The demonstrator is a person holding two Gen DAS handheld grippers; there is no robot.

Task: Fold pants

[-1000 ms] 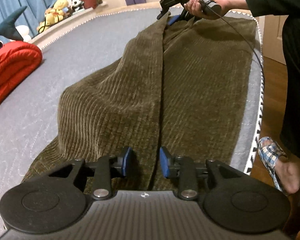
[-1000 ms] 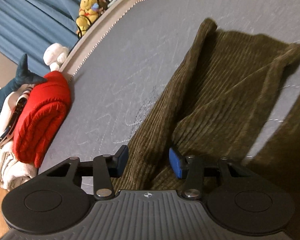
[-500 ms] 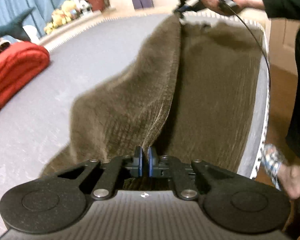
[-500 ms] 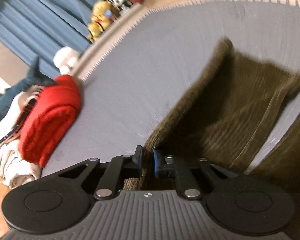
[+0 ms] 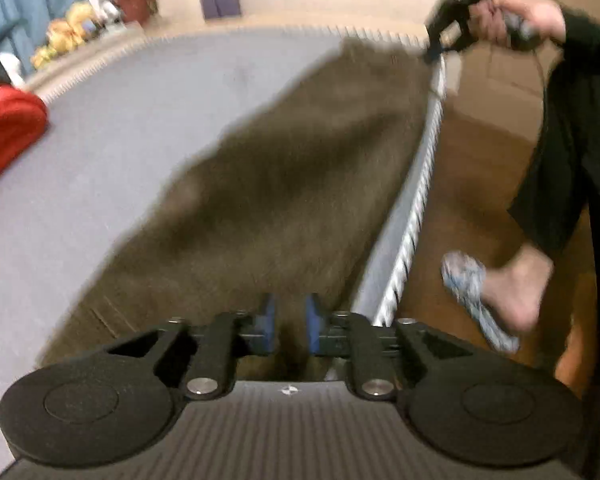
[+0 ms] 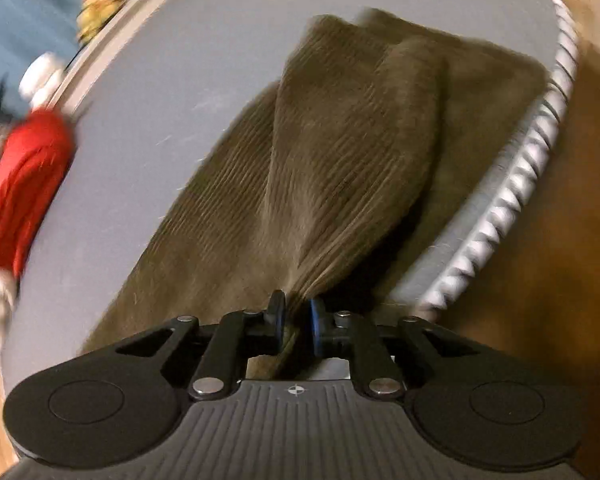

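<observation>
Left wrist view: the left gripper (image 5: 290,326) has blue pads standing a little apart, jaws have just been opening. The brown corduroy pants (image 5: 284,184) run from between the pads straight ahead across the grey mattress (image 5: 132,132); blur hides whether the pads press the cloth, so I cannot tell if it pinches. Far ahead and to the right, the right gripper (image 5: 434,54) sits at the pants' far end, held by a hand (image 5: 516,20). A red bundle (image 5: 8,128) lies far left. A slippered foot (image 5: 496,296) is on the floor to the right.

Right wrist view: the right gripper (image 6: 296,320) pinches a gathered pleat of the pants (image 6: 340,152) between nearly closed pads, jaws opening slightly. The cloth fans out ahead, lifted, over the mattress (image 6: 188,72) near its right edge. The red bundle (image 6: 28,184) is left of the claw.
</observation>
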